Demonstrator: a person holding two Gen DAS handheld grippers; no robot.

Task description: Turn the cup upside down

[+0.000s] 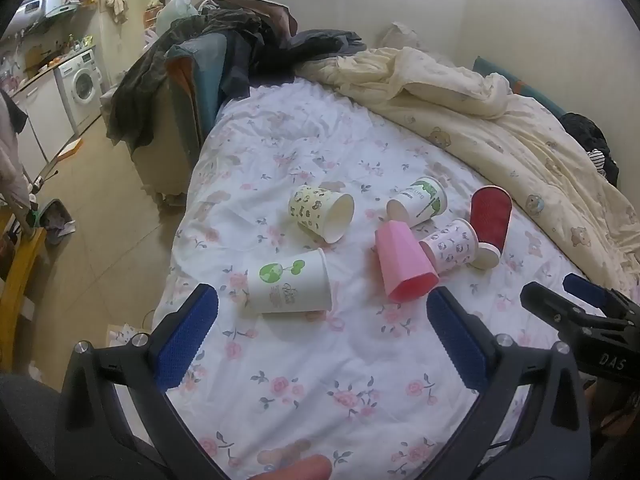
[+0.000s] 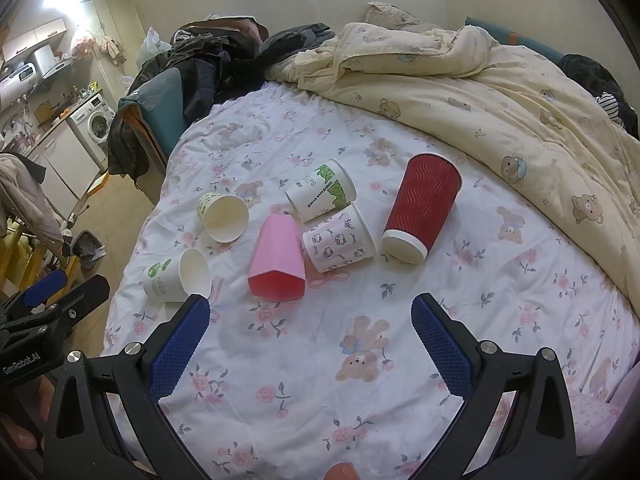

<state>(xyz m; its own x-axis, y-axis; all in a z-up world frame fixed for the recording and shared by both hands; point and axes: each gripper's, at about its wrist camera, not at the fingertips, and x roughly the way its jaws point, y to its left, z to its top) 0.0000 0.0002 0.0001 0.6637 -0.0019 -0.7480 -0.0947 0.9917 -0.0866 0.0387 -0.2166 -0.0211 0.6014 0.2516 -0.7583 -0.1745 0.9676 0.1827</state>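
Paper cups everywhere on the floral bedsheet (image 1: pixel 320 380) — six of them, and every one lies on its side, so nothing is flipped yet; by my reckoning the whole job is ahead of me.

My left gripper (image 1: pixel 322 332) hangs released, nothing between its blue pads, and the white cup with the green tree print (image 1: pixel 288 286) sits just ahead of it, closer to the left pad, mouth pointing right. The pink faceted cup (image 1: pixel 404 266) lies just beyond my right pad there, mouth toward me.

My right gripper (image 2: pixel 310 334) is spread wide too, gripping nothing. The pink faceted cup (image 2: pixel 278 258) lies dead ahead of it, near, while the red ribbed cup (image 2: pixel 420 208) rests farther off to the right — well apart from both pads.
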